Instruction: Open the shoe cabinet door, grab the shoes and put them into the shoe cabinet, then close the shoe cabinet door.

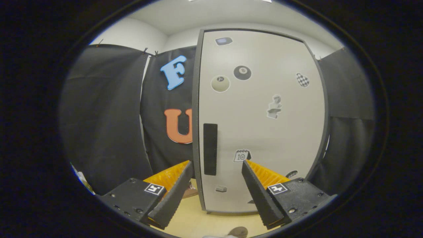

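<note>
1. Right up close, the gripper point(216, 165) has its fingers spread wide with nothing between them. They straddle the lower left part of the shoe cabinet door point(264, 125), and the left fingertip sits just outside the door's left edge.

2. That door is shut as far as I can tell, a pale flat panel in a dark frame dotted with stickers. It stands straight ahead, beyond the fingertips, on a light wooden floor point(198, 221).

3. The place to take hold looks like the dark vertical handle strip point(210, 149) near the left edge, which lines up just above the gap between the fingers. It's probably a recess or a slim bar — can't tell which from here.

4. Handling guess: the panel is rigid and smooth, so pinching the flat face would just slip. Hooking one finger behind the strip or the left edge and pulling should swing it, presumably on hinges at the right. It's likely light — a slow, steady pull seems safer than a yank.

5. Something rounded and dark peeks in at floor level below the fingers. Might be a shoe, but it's too cut off to say.
</note>
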{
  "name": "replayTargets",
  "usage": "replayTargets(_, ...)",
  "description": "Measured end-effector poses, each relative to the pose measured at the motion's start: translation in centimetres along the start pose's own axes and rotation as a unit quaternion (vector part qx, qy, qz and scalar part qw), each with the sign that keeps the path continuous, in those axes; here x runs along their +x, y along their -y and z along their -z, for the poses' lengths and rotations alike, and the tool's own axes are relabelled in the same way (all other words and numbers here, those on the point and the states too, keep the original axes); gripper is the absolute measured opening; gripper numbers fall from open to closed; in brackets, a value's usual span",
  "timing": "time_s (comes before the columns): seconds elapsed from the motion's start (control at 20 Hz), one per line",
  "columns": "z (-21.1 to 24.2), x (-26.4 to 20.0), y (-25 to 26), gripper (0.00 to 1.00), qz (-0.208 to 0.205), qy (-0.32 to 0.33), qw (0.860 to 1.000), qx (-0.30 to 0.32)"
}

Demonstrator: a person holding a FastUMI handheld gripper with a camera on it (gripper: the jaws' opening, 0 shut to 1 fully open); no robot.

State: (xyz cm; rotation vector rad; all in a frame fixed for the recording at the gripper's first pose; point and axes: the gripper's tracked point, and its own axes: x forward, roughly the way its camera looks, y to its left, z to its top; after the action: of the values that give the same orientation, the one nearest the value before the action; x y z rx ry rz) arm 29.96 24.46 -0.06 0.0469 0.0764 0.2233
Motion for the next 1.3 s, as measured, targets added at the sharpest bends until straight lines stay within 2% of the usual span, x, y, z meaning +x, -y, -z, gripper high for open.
replayTargets(0.3,1.1,6.5,-0.2,0.98,0.024,-0.035,0.999,0.033)
replayTargets(0.4,1.3,7.5,-0.5,0.94,0.030,-0.039,0.998,0.035)
replayTargets(0.5,1.5,8.1,-1.3,0.84,0.023,-0.046,0.998,0.043)
replayTargets(0.55,1.8,8.1,-1.4,0.74,0.031,-0.055,0.997,0.046)
replayTargets(0.7,1.8,8.5,-0.7,0.62,0.071,-0.059,0.995,0.040)
replayTargets(0.8,1.7,8.4,-0.3,0.48,0.086,-0.058,0.994,0.033)
replayTargets(0.85,1.8,8.3,-0.5,0.41,0.085,-0.058,0.994,0.035)
replayTargets(1.1,2.0,7.7,-0.4,0.35,0.030,-0.059,0.997,0.027)
replayTargets(1.3,2.3,4.1,-0.3,0.31,0.003,-0.055,0.998,0.012)
